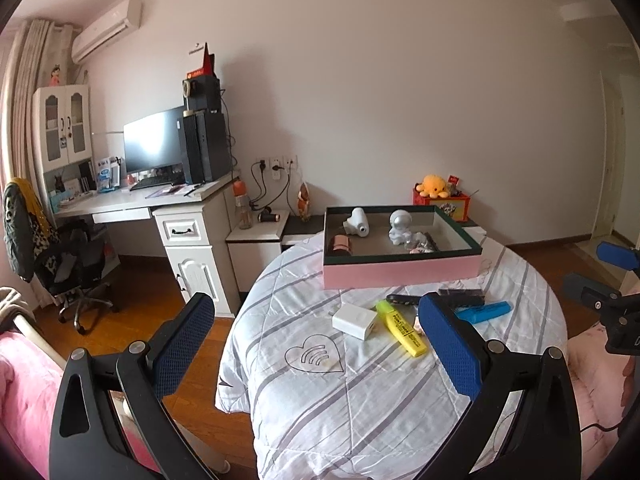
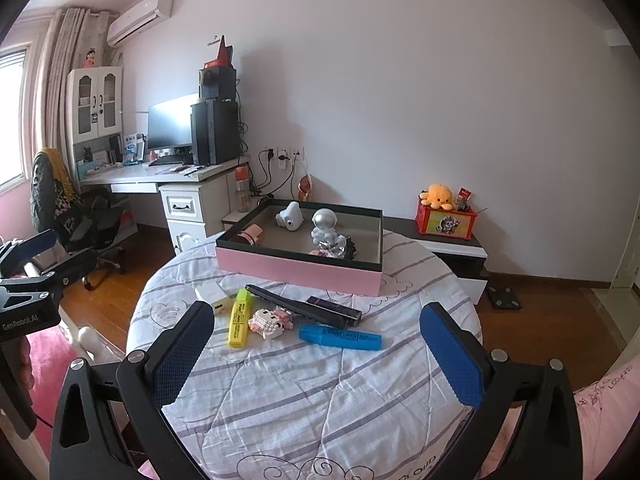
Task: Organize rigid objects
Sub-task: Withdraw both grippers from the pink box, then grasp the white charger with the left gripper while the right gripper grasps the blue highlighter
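Left gripper (image 1: 316, 336) and right gripper (image 2: 318, 344) both spread wide, holding nothing, above the quilted surface (image 2: 304, 392). Just ahead between right fingers: yellow highlighter (image 2: 239, 317), blue highlighter (image 2: 340, 337), white charger (image 2: 213, 296), pink block toy (image 2: 270, 319). Beyond them, pink box (image 2: 298, 270) with astronaut figure (image 2: 325, 225).

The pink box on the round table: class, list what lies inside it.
Inside the pink box: a white toy camera, a silver astronaut figure, a pink cylinder and a dark, shiny clutter I cannot identify. The near wall hides the floor behind it.
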